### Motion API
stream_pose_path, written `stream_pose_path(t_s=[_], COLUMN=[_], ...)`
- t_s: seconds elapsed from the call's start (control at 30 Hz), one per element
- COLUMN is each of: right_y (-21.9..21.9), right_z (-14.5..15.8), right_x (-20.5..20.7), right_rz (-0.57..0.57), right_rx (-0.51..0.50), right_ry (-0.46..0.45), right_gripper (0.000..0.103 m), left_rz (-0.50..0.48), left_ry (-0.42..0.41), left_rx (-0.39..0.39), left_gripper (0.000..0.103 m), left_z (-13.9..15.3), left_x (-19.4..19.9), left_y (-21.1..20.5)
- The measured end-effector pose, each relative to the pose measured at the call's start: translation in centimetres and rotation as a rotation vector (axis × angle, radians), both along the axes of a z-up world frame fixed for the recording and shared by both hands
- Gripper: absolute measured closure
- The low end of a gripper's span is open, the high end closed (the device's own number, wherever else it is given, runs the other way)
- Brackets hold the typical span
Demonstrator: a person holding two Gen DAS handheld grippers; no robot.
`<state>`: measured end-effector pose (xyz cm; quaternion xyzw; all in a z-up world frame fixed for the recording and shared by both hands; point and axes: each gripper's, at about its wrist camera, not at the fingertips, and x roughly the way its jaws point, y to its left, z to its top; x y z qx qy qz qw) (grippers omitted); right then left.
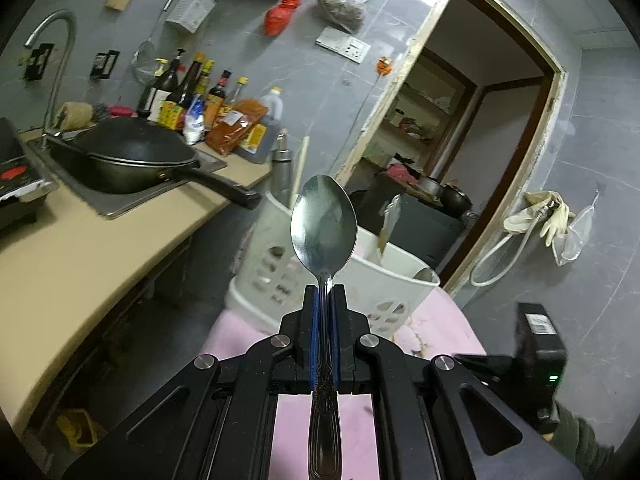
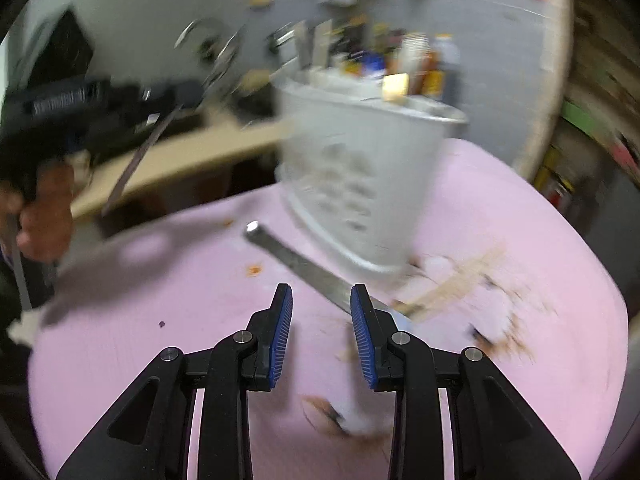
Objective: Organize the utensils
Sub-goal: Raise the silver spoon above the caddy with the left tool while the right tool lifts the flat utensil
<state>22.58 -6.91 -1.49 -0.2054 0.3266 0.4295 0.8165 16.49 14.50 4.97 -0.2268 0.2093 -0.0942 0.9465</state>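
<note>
My left gripper [image 1: 325,292] is clamped tight on a metal spoon [image 1: 323,232], the blue pads pinching its neck; the bowl stands up past the fingertips and the patterned handle runs back between the fingers toward me. Just beyond the spoon's bowl sits the white perforated utensil holder [image 1: 384,280], standing on the pink tabletop [image 1: 236,328] under my fingers. Off to the left of that gripper, a black wok [image 1: 128,160] rests on the beige counter [image 1: 80,240].

My right gripper [image 2: 321,328] has its jaws standing partly apart with nothing between the pads; no earlier view is at hand. It points down at the pink surface. A flat metal utensil [image 2: 296,260] lies on the table just ahead of the fingertips, running diagonally, and its near end passes behind the right finger. I cannot tell what kind it is through the blur. The holder [image 2: 352,176] stands just past it. Far left of this gripper I see the other hand [image 2: 44,216] carrying the left tool
</note>
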Motion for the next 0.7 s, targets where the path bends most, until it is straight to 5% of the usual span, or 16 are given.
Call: stream_pose_path(t_s=[0.2, 0.6, 0.7], right_y=[4.3, 0.9, 1.1], right_z=[-2.2, -1.7, -1.6], right_x=[1.1, 5.5, 6.0], right_rz=[0.109, 0.017, 0.058], right_rx=[-0.169, -0.145, -0.111], right_ry=[-0.02, 0.072, 0.149], right_gripper=[0.075, 0.059, 0.071], left_rz=[0.02, 0.006, 0.013], left_ry=[0.041, 0.078, 0.079], left_rx=[-0.007, -0.063, -0.06], left_gripper=[0.1, 0.1, 0.1], left_z=[-1.0, -2.4, -2.4], left_x=[-1.4, -2.1, -2.4], left_y=[1.0, 0.3, 0.2])
